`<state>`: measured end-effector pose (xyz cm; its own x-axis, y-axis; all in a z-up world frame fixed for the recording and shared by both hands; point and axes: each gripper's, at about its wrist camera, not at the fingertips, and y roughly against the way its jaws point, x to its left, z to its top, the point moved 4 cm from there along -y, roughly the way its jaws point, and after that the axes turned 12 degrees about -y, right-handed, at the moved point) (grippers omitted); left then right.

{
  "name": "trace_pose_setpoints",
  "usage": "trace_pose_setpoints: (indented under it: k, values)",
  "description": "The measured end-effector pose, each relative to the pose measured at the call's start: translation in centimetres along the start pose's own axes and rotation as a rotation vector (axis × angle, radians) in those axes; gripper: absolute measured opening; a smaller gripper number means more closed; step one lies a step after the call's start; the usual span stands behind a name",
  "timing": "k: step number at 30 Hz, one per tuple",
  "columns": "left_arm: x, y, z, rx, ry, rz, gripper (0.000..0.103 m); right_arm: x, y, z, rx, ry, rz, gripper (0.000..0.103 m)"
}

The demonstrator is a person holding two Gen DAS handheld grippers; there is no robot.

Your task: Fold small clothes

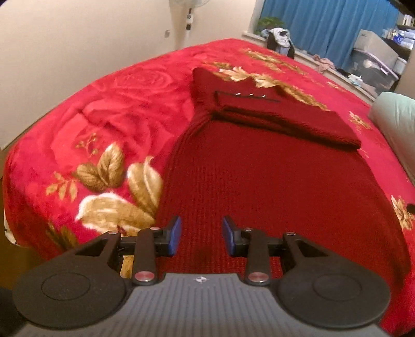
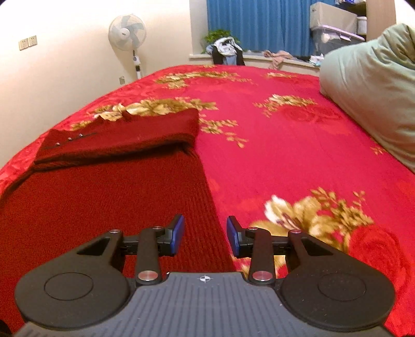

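Observation:
A dark red knitted garment point(image 1: 272, 181) lies flat on the bed, its far part folded over into a thick band point(image 1: 280, 116) with small metal buttons showing. My left gripper point(image 1: 201, 234) hovers over the garment's near left part, open, with nothing between its blue pads. In the right wrist view the same garment point(image 2: 103, 197) fills the left side, its folded band point(image 2: 124, 140) farther off. My right gripper point(image 2: 205, 234) hangs above the garment's right edge, open and holding nothing.
The bed carries a bright red blanket point(image 2: 285, 155) with gold flowers. A pale green pillow point(image 2: 371, 85) lies at the right. A standing fan point(image 2: 127, 33) is by the wall, and clothes and boxes sit on the sill by blue curtains point(image 2: 259, 23).

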<state>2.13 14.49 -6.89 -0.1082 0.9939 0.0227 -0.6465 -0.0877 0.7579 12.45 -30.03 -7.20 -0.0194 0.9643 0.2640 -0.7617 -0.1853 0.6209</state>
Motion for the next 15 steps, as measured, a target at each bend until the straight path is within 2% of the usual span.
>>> trace_pose_setpoints:
  k: [4,9,11,15]
  values:
    - [1.0,-0.7,-0.4,0.046,0.030,-0.001,0.039,-1.4,0.2,-0.7,0.024,-0.029,-0.020,0.038]
    - [1.3,-2.2,-0.9,0.128,0.064,0.003,0.041,-3.7,0.5,-0.7,0.052,-0.134,-0.025,0.038]
    - [1.1,-2.1,-1.0,0.130,0.060,0.008,0.041,-4.6,0.5,-0.8,0.068,-0.172,-0.020,0.042]
    - [1.6,-1.7,-1.4,0.133,0.091,0.001,0.041,-5.3,-0.7,-2.3,0.188,-0.213,0.012,0.045]
